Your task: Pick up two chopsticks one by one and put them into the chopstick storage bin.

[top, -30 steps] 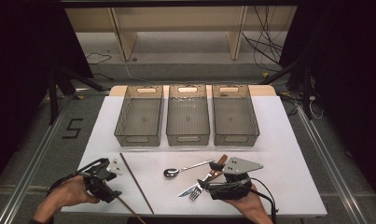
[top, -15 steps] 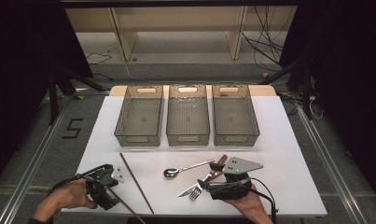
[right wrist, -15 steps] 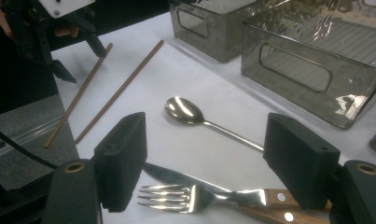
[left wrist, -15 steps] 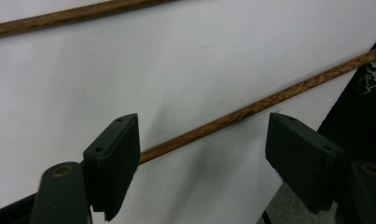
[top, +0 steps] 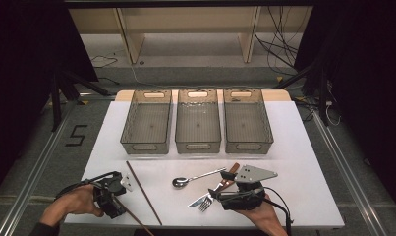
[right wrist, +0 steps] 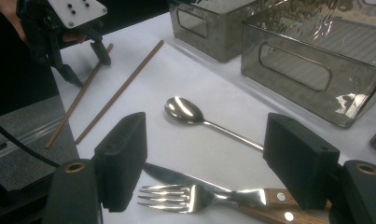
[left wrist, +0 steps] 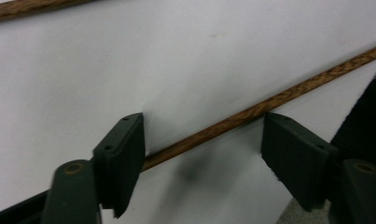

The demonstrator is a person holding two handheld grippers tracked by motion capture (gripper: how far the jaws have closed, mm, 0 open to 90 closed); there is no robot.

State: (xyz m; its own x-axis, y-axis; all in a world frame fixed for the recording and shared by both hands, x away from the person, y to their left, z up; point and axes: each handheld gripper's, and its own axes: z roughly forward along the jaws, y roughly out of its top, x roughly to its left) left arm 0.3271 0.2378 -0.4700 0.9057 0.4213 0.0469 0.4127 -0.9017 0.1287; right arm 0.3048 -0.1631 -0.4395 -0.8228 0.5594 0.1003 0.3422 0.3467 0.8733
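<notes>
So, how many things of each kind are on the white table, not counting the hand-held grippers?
Clear bins: 3
Wooden chopsticks: 2
Spoon: 1
Fork: 1
Knife: 1
Total: 8

Three clear grey bins point(top: 197, 127) stand side by side at the white table's point(top: 303, 162) far end. Nearer lie a spoon point(top: 182, 181), fork point(top: 209, 201), knife point(top: 220, 186) and two wooden chopsticks point(top: 143, 192)
</notes>
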